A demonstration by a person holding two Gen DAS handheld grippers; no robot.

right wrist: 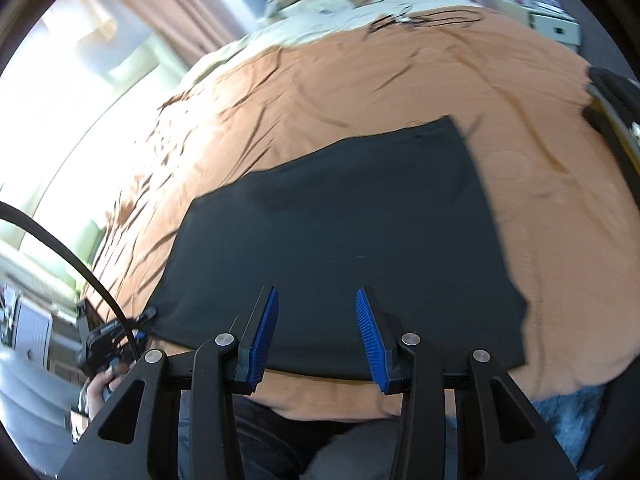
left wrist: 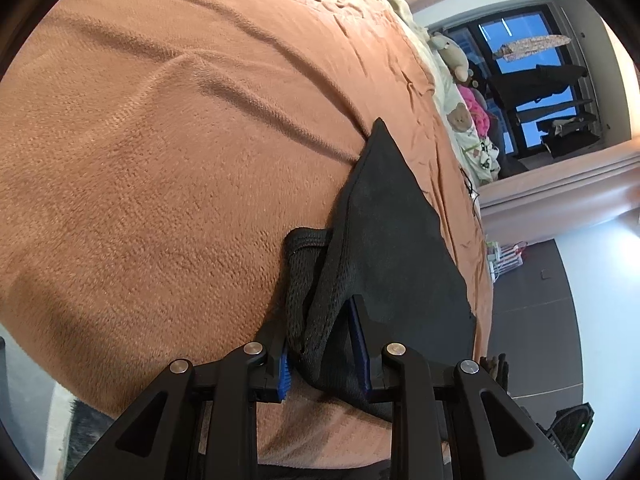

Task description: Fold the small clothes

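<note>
A black garment (right wrist: 340,240) lies spread flat on an orange-brown blanket (right wrist: 360,80) on a bed. In the left wrist view the garment (left wrist: 392,240) has its near corner bunched, with a mesh lining showing, between the blue pads of my left gripper (left wrist: 324,344), which is shut on it. My right gripper (right wrist: 316,312) is open and empty, just above the garment's near edge. The left gripper (right wrist: 116,336) also shows in the right wrist view, at the garment's near left corner.
Cream bedding with stuffed toys (left wrist: 456,112) lies at the head of the bed. A black cable (right wrist: 420,20) rests on the blanket's far side. A window (left wrist: 532,80) and grey floor (left wrist: 532,320) lie beyond the bed. My legs (right wrist: 320,440) are at the bed's near edge.
</note>
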